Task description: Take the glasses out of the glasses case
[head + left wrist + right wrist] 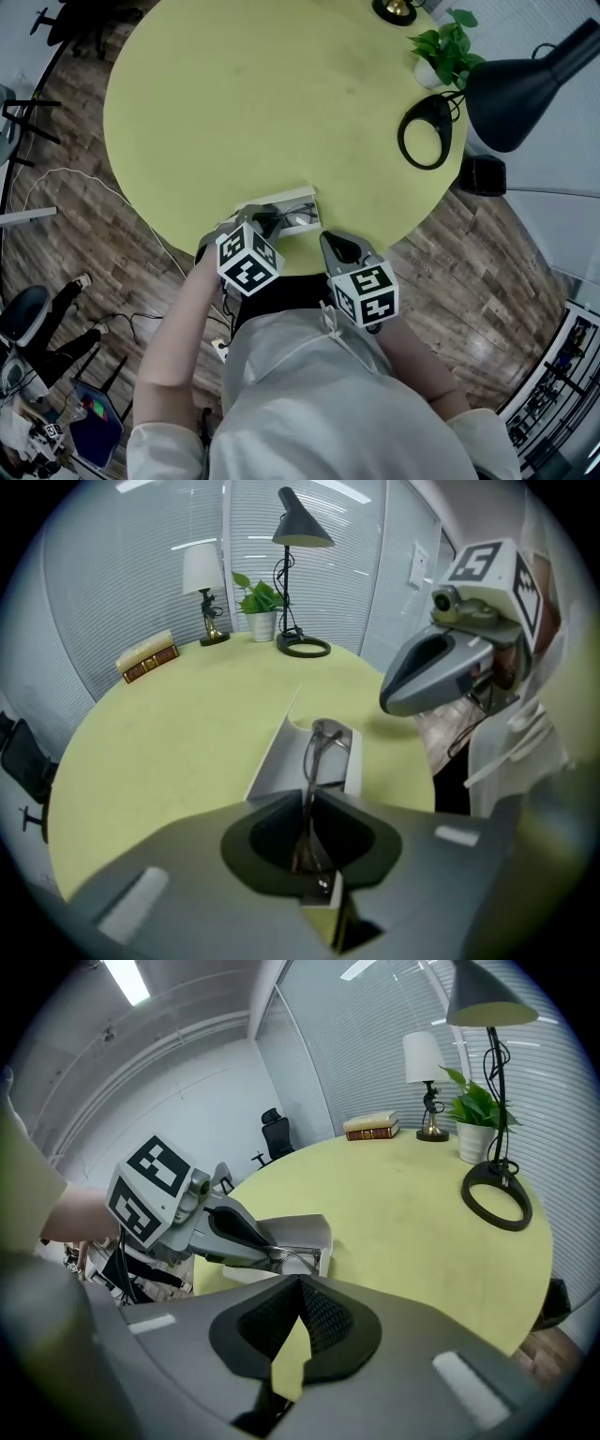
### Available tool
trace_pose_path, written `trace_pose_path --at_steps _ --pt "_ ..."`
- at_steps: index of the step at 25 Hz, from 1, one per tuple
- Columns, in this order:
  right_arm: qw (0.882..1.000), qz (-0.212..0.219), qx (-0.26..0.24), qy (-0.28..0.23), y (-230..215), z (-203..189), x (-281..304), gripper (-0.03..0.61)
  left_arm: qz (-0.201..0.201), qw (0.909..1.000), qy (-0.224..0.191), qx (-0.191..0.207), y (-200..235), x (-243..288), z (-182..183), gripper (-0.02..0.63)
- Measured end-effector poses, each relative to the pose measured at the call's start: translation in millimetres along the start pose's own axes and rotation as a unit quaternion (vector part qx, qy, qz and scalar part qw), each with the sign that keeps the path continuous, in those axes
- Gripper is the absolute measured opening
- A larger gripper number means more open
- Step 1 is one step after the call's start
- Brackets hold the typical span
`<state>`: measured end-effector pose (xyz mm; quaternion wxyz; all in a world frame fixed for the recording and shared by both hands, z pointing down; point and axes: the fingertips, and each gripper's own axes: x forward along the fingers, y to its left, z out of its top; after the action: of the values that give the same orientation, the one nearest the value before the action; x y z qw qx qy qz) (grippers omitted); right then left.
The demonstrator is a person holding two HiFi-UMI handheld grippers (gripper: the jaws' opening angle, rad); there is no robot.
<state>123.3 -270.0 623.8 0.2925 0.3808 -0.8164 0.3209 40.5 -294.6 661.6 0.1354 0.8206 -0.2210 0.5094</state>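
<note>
An open grey glasses case (281, 199) lies near the front edge of the round yellow-green table (244, 94). Thin-framed glasses (319, 747) stick up out of the case (277, 761). My left gripper (307, 794) points steeply down over the case, its jaws shut on the glasses' frame. In the head view the left gripper (258, 220) sits right at the case. My right gripper (330, 242) hovers just right of the case, apart from it. In its own view the right gripper (300, 1283) is shut with nothing held, and the case (300, 1232) lies just ahead.
A black desk lamp's ring base (427, 131) and a potted plant (445, 47) stand at the table's far right. A small shaded lamp (202, 574) and stacked books (147, 656) sit at the far edge. The person's body is close behind the table's front edge.
</note>
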Motion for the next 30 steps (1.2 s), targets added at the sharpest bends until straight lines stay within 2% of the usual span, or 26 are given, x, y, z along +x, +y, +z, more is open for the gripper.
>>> trace_pose_path --at_steps 6,10,17,22,30 --pt "1.0 -0.007 0.009 -0.007 -4 2 -5 0.0 0.009 0.9984 0.001 0.056 -2 0 0 0.022" --pt "1.0 -0.005 0.026 -0.015 -4 7 -9 0.0 0.008 0.9971 -0.002 0.076 -3 -1 1 0.018" --pt "0.999 -0.01 0.023 -0.026 -4 16 -17 -0.001 0.013 0.9934 -0.011 0.114 -2 -12 8 0.017" --pt "0.998 -0.004 0.043 -0.038 -3 24 -23 0.0 0.032 0.9914 -0.025 0.124 1 -24 14 0.018" --pt "0.998 -0.009 0.03 -0.058 -1 43 -33 0.0 0.071 0.9891 -0.07 0.108 9 -56 32 0.017"
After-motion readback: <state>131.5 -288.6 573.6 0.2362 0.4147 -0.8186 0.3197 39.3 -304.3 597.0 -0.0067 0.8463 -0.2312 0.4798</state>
